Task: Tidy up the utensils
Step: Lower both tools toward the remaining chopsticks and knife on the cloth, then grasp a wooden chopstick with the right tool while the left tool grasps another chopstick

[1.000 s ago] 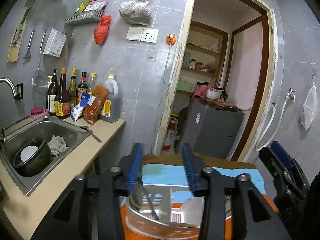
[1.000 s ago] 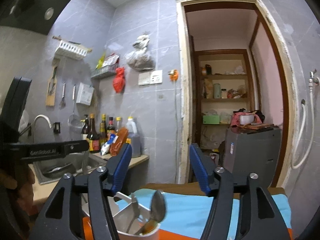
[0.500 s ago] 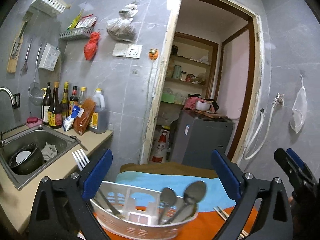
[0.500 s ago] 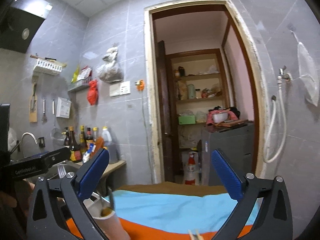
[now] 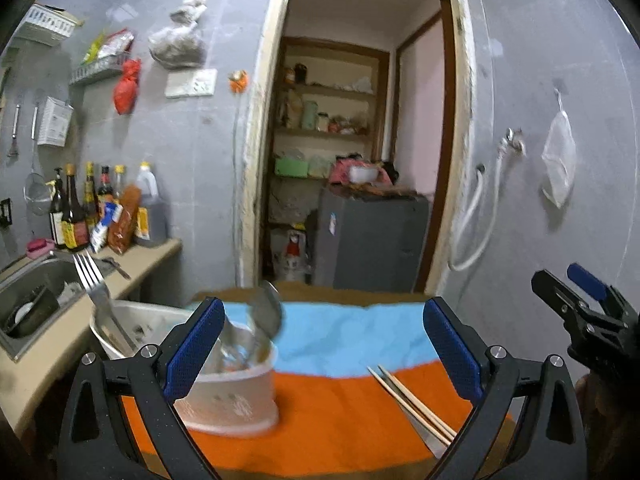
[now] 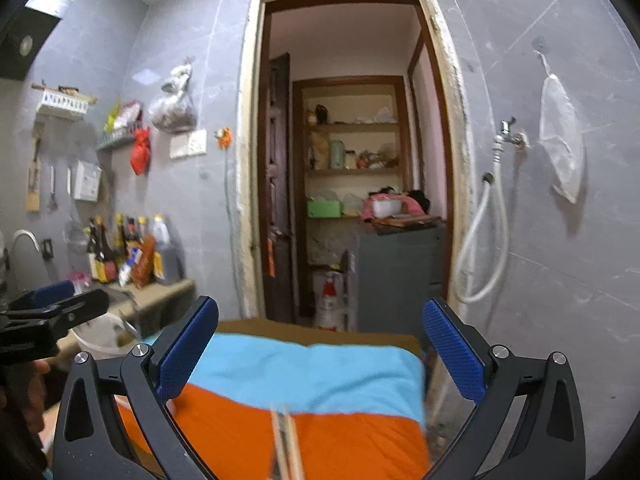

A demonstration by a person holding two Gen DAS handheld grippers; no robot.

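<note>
A white utensil basket (image 5: 232,396) stands on the orange and blue cloth (image 5: 340,412), holding a fork (image 5: 94,292) and spoons (image 5: 266,312). A pair of wooden chopsticks (image 5: 412,404) lies on the orange cloth to its right, over a metal utensil. My left gripper (image 5: 324,344) is open and empty above the cloth, between basket and chopsticks. My right gripper (image 6: 320,344) is open and empty; the chopsticks (image 6: 286,440) lie below it. The right gripper also shows at the right edge of the left wrist view (image 5: 580,300).
A counter with a steel sink (image 5: 32,296) and sauce bottles (image 5: 88,212) runs along the left. A doorway (image 5: 360,160) with a grey cabinet (image 5: 372,240) is straight ahead. A white hose (image 5: 480,216) hangs on the right wall.
Both views have swung right and pulled back. The basket has shifted to the left of my left gripper, and the chopsticks now show more fully. Both grippers stay wide open.
</note>
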